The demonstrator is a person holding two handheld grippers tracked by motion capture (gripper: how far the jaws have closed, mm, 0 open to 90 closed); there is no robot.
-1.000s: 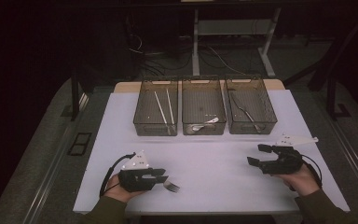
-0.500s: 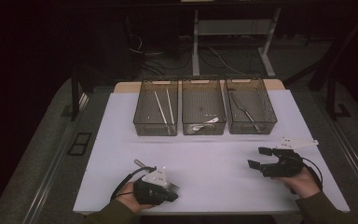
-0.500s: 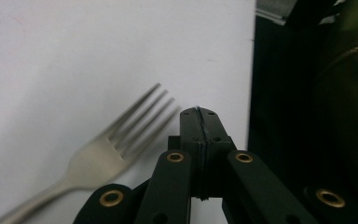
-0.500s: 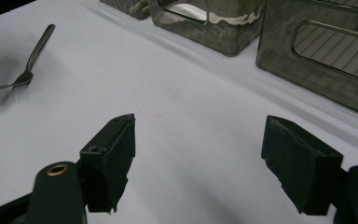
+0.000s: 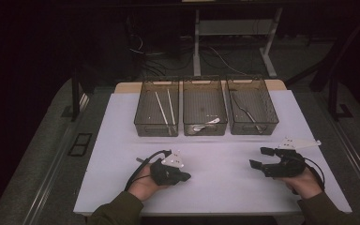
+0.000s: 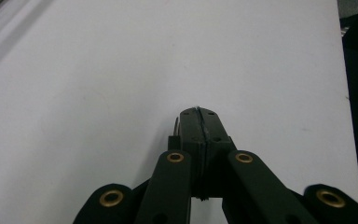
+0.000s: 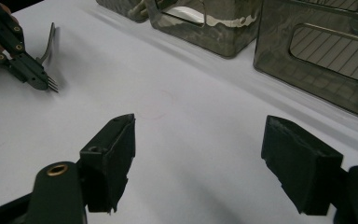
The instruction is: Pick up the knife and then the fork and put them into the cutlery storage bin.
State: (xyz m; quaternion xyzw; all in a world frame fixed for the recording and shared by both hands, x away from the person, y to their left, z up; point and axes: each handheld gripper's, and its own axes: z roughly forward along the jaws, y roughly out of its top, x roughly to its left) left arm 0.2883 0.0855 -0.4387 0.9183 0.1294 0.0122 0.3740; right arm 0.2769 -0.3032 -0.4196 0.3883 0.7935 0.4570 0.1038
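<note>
Left claw [image 5: 183, 177] grips the fork [image 7: 50, 49] — right claw [image 5: 261, 158] gapes, idle.

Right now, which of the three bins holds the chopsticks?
The left bin: two pale chopsticks lie in it. The middle bin and right bin hold other utensils.

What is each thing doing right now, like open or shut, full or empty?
Left gripper: shut on the fork.
Fork: clamped near its tines, just above the table.
Right gripper: open, holding nothing.
Left bin: two pale sticks inside.
Middle bin: a white utensil inside.
Right bin: metal cutlery inside.
</note>
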